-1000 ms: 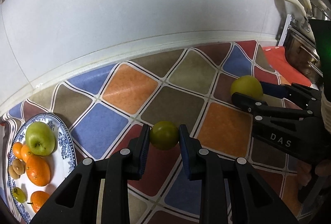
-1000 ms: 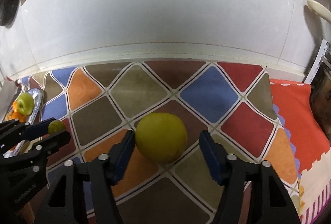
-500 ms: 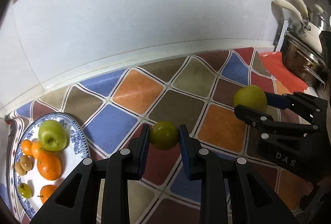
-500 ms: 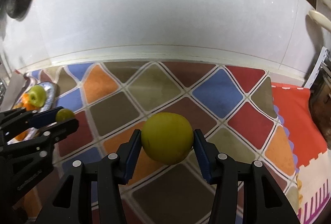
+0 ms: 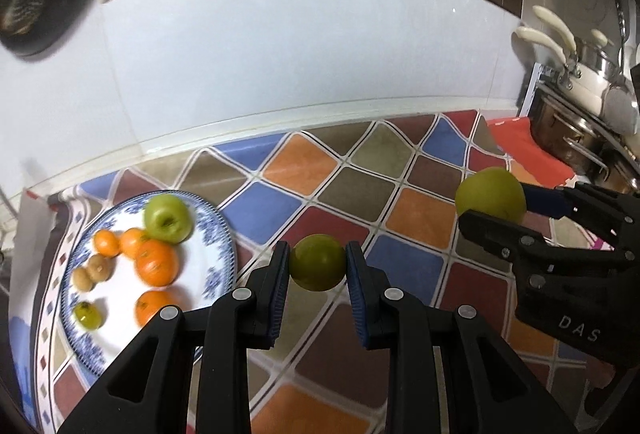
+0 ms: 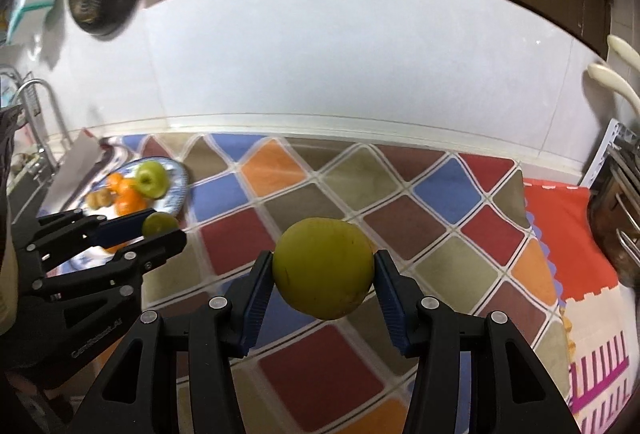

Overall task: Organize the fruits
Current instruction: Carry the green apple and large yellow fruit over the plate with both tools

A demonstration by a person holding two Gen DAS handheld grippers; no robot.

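Item 1: small green fruit (image 5: 317,262), round, smooth-skinned; judged light, firm and liable to roll. It is pinched across its widest girth between the jaws of the left gripper (image 5: 316,274) and carried clear of the patterned countertop mat (image 5: 420,218).

Item 2: large yellow-green fruit (image 6: 323,268), judged heavier, rigid, somewhat slippery; it is clamped at mid-height by the right gripper (image 6: 323,286), blue pads (image 6: 256,298) pressed to both flanks. An equator grip is judged best for both.

Destination: blue-and-white plate (image 5: 218,230), at left, holding a green apple (image 5: 167,218), oranges (image 5: 157,262) and smaller fruit.

Change against one second ago: the right jaws, then spread around the large fruit, are now closed on it; both fruits are lifted, and the plate is seen nearer in the left wrist view.
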